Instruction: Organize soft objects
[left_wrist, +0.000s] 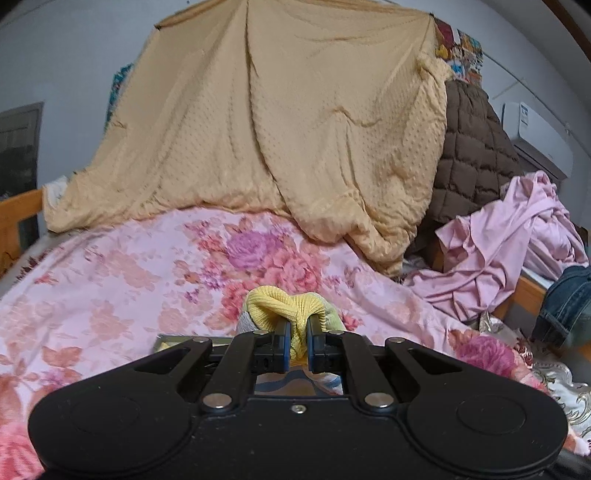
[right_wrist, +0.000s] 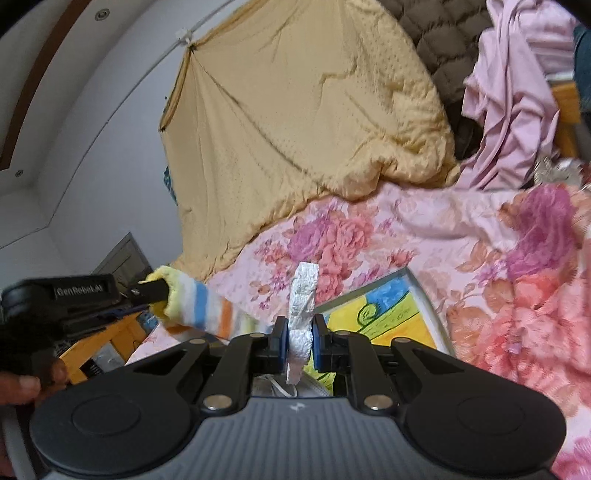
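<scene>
Striped sock (right_wrist: 201, 308) stretched between the two grippers above the floral bed (left_wrist: 122, 280), one end in each.

Largest in sight is the yellow quilt (left_wrist: 288, 122) hung behind the bed, then the pink garment (left_wrist: 517, 243) heaped at the side, then a flat picture book (right_wrist: 388, 314) lying on the sheet under the tools. The sock looks light, limp and stretchy, so it will likely sag and twist; the cuff and toe seem the soundest holds. The left gripper (left_wrist: 298, 341) has its jaws closed on the bunched yellow cuff, while the right gripper (right_wrist: 300, 341) has its jaws clamped on a white ribbed end. Only the right wrist view shows the sock's blue and orange stripes and the book; only the left shows the cuff's knot of folds.
</scene>
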